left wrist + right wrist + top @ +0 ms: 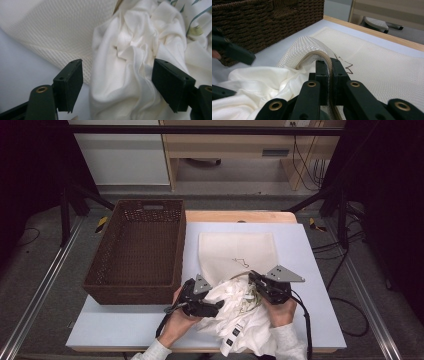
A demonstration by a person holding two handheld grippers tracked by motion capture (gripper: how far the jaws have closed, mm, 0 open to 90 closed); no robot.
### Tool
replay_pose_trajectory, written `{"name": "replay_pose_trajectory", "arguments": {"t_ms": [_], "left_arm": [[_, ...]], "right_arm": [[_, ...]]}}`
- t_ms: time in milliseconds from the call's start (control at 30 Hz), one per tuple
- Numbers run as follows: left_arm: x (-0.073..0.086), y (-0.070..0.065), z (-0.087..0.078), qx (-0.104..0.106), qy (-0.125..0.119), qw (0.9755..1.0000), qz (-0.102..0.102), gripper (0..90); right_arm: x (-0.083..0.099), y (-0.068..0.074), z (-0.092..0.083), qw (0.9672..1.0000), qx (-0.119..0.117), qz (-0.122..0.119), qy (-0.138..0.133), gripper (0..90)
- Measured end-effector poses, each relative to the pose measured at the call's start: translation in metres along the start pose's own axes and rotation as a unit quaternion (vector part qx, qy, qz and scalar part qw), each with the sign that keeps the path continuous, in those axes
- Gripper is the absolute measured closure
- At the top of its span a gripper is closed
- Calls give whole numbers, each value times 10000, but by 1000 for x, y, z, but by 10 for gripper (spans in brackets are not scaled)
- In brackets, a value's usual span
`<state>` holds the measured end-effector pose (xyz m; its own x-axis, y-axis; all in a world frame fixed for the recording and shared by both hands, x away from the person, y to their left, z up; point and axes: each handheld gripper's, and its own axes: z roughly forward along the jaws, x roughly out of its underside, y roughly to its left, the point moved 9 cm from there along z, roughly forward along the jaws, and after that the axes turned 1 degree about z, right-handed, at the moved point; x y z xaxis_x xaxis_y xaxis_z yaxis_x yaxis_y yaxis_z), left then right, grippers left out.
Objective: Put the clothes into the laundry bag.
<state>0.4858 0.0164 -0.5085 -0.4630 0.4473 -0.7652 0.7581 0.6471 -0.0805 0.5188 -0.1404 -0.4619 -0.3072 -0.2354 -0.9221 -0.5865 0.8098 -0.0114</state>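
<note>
1. One worktop (310,270) carries everything.
2. One brown woven basket (137,250) stands at the far left, nothing visible inside it.
3. One cream mesh laundry bag (237,247) lies flat to its right; the right hand-held gripper (329,75) is clamped on the bag's rim, lifting the mouth.
4. One crumpled white garment (240,312) sits at the near edge, at the bag's mouth, seemingly mostly outside; stuffing looks barely begun.
5. The left hand-held gripper (117,82) stands parted around a garment fold, not pinching it.

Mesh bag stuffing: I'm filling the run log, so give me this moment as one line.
left gripper: open, at garment | right gripper: shut on bag rim | garment partly in mesh bag | basket beside
</note>
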Motion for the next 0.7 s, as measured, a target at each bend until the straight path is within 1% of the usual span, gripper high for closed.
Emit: {"name": "replay_pose_trajectory", "arguments": {"t_ms": [33,67,100,133,167,200,267,300,367,400,500,533,600,700], "left_arm": [[2,-1,4,135,4,9999,-107,304],[4,-2,8,220,9,9996,-155,341],[5,-2,10,285,12,9995,-162,395],[6,-3,12,365,-4,9992,-185,471],[7,-4,12,397,0,9990,-217,533],[7,-5,11,416,-23,9990,-184,614],[5,-7,7,326,-74,9994,-81,743],[2,-8,4,291,-141,9995,-36,781],[-6,-14,-4,291,-350,9989,112,807],[-11,-18,-8,339,-477,9982,160,812],[-24,-32,-15,502,-741,9956,283,823],[-28,-36,-15,515,-788,9950,341,826],[-37,-44,-13,573,-896,9936,391,829],[-50,-55,-7,622,-926,9926,485,832]], "right_arm": [[0,0,0,10000,-8,2,5,863],[1,0,0,10000,-12,-10,7,863],[1,0,0,10000,-11,9,15,863],[1,-1,0,10000,-16,8,14,863],[1,-1,1,10000,-17,12,21,863],[1,-1,1,10000,-24,28,23,863],[2,-1,1,10000,-30,46,29,863],[2,-1,1,10000,-31,57,34,863],[2,0,2,10000,-32,61,39,864],[2,-1,2,10000,-35,58,36,863],[2,0,3,9999,-97,102,26,864],[3,0,3,9999,-108,124,22,864],[3,0,4,9998,-112,139,22,864],[2,1,4,9998,-139,133,-6,864]]}}
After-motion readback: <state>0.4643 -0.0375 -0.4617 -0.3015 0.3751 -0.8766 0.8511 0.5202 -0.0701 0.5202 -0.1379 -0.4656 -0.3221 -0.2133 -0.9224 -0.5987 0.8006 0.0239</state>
